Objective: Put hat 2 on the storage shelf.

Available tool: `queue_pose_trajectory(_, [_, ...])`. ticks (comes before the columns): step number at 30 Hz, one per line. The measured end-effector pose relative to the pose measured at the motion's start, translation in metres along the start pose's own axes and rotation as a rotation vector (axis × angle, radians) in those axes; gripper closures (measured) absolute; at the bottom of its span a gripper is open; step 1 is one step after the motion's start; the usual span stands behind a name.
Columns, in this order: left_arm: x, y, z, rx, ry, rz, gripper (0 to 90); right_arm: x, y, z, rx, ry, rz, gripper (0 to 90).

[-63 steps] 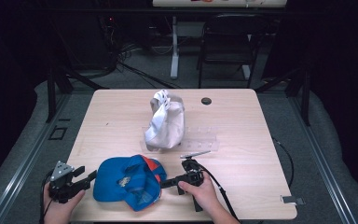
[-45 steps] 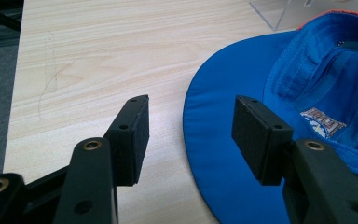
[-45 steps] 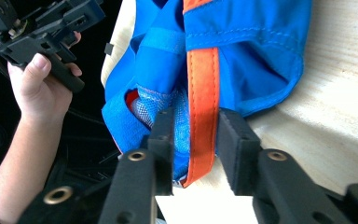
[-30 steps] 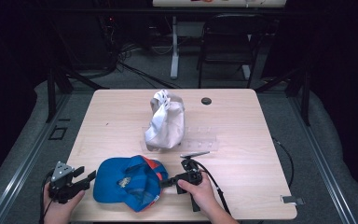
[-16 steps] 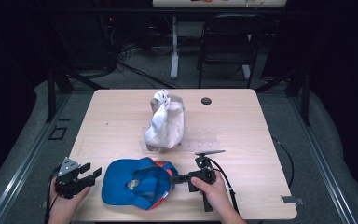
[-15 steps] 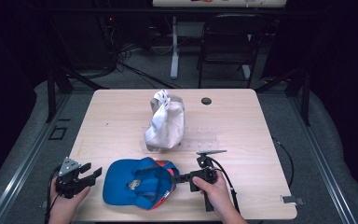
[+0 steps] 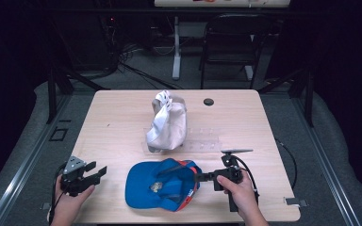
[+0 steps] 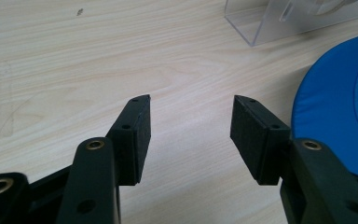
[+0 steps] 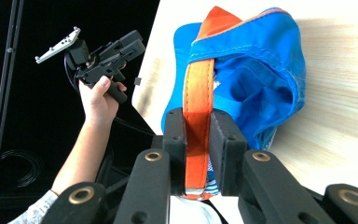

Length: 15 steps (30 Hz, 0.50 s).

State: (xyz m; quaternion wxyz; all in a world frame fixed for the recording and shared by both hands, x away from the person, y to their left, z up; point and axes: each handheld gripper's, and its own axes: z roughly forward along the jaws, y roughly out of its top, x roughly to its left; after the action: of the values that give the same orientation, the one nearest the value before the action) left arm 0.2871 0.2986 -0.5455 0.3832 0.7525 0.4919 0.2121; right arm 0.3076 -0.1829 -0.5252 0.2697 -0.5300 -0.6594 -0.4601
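A blue cap [image 7: 162, 184] with orange trim lies upside down near the table's front edge. My right gripper [image 7: 199, 178] is shut on the cap's orange band [image 9: 197, 107] at its right side, and in the right gripper view both jaws of this gripper [image 9: 197, 140] press that band. My left gripper [image 7: 96, 172] stands open to the left of the cap, apart from it. In the left gripper view the jaws of the left gripper [image 8: 191, 126] hold nothing over bare wood, with the blue cap's brim [image 8: 340, 116] off to the right.
A white cap [image 7: 167, 122] sits on a clear plastic stand [image 7: 202, 143] at the table's middle. A small black disc [image 7: 209, 101] lies near the far edge. A bit of tape [image 7: 294, 201] marks the front right corner. A chair [image 7: 228, 42] stands behind the table.
The left gripper let go of the cap's brim, opened and drew back to the left. The right gripper pulled the blue cap to the right.
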Motion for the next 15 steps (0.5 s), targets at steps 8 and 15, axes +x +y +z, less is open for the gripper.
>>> queue_pose_trajectory(8, [-0.004, 0.006, 0.008, 0.021, -0.021, 0.029, 48.2, 0.005, 0.000, -0.020, -0.020, 0.010, -0.013, 77.9])
queue_pose_trajectory(15, [-0.007, 0.008, 0.012, 0.004, -0.025, 0.029, 48.3, 0.015, 0.008, -0.034, -0.028, -0.024, 0.025, 77.9])
